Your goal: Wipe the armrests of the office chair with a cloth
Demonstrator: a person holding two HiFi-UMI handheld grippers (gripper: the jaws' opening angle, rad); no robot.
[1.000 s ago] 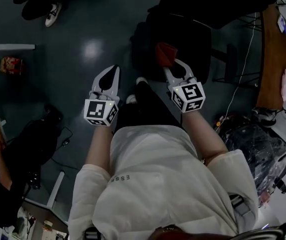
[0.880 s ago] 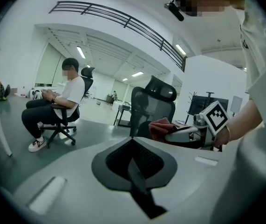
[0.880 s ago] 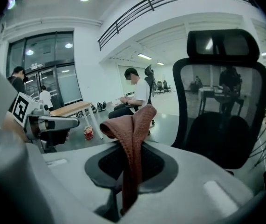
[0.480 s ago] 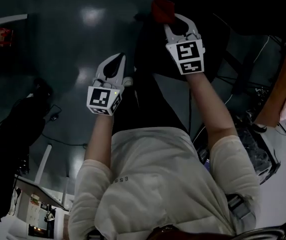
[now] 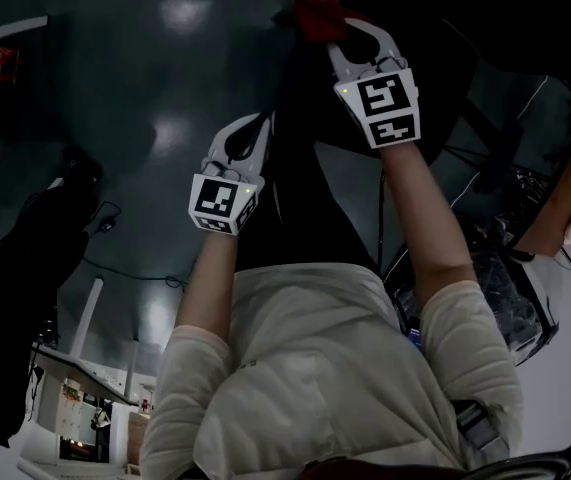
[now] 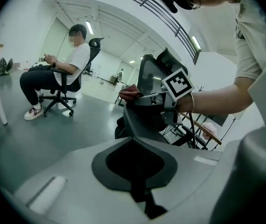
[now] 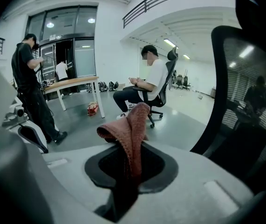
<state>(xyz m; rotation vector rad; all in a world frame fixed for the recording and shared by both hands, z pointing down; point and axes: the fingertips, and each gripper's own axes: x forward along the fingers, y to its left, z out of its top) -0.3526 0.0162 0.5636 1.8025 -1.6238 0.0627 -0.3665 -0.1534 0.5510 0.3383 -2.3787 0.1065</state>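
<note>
At the dark office chair [image 5: 445, 58], the right tongs [image 5: 337, 30] had reached well forward of where they were a second earlier, carrying the red cloth [image 5: 313, 13] up to the chair's near side. They were clamped tight on the cloth, which stood folded out past their tips. The left gripper view put the cloth at the top of a dark curved part that was probably an armrest [image 6: 139, 113]; whether the two touched could not be told. The left tongs [image 5: 263, 120] had drifted forward a little too, closed on nothing, hanging over the grey floor [image 5: 145, 88] beside the chair. The approach looked finished and the wiping not yet begun; the first stroke would need the cloth pressed along the armrest.
</note>
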